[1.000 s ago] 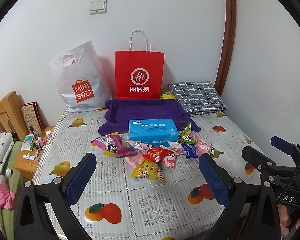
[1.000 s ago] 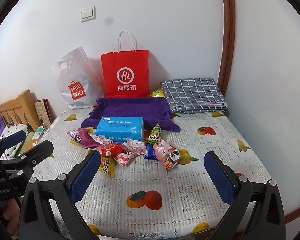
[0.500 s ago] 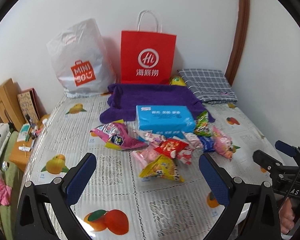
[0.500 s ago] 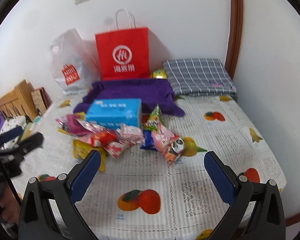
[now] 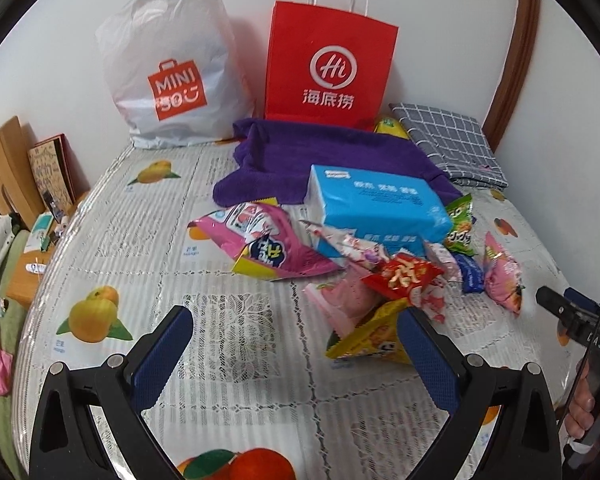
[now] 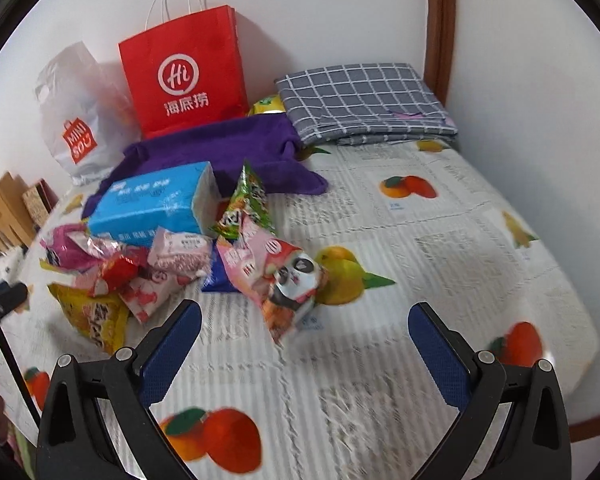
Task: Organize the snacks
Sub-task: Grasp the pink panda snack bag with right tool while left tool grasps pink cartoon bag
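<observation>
A heap of snack packets lies mid-table on the fruit-print cloth. It holds a large pink bag (image 5: 274, 242), a red packet (image 5: 404, 276), a yellow bag (image 5: 370, 340), a green packet (image 6: 246, 204) and a pink panda packet (image 6: 290, 276). A blue tissue pack (image 5: 374, 204) sits behind them. My left gripper (image 5: 296, 330) is open just short of the heap, its right finger beside the yellow bag. My right gripper (image 6: 306, 328) is open, just in front of the panda packet. Neither one holds anything.
A red paper bag (image 5: 330, 68) and a white plastic bag (image 5: 172, 68) stand against the back wall. A purple towel (image 5: 328, 156) and a folded checked cloth (image 6: 360, 100) lie in front. The table edge (image 6: 584, 420) drops off at right; wooden furniture (image 5: 4, 176) stands at left.
Both grippers have moved forward and lower toward the snack heap, which now looks larger and closer. Both stay open. No snack has moved.
</observation>
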Available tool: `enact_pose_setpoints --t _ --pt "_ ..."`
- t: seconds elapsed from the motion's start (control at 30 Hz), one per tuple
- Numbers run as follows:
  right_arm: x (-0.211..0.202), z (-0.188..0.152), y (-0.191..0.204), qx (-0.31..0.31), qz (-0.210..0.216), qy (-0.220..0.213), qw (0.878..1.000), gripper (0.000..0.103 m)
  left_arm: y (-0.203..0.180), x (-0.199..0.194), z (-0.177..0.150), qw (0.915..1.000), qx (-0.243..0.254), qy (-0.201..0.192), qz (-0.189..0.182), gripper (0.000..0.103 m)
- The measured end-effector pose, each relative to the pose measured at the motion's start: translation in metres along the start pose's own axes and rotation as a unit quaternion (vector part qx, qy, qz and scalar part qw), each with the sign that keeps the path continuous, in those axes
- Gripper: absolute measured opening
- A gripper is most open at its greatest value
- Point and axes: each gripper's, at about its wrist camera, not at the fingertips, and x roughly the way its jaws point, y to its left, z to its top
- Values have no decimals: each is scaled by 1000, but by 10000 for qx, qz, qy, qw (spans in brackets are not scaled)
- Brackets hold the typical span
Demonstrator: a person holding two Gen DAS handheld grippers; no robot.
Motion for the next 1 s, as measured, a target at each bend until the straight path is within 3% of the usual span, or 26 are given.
enact_pose_setpoints --t 0.3,0.43,0.67,0.83,1.0 --pt "44 7 25 -613 -73 47 9981 91 10 20 -2 9999 -24 132 -62 102" --pt "58 8 21 -591 -13 50 9982 71 15 27 1 9999 -62 108 -89 102" --pt "60 7 22 -814 -37 -220 9964 70 22 46 13 9997 -216 113 -87 102" --pt "63 10 15 -619 96 -172 9979 70 25 63 29 9997 -228 81 39 102" --pt "68 11 8 -409 105 -62 9991 69 31 77 43 9995 -313 58 57 96"
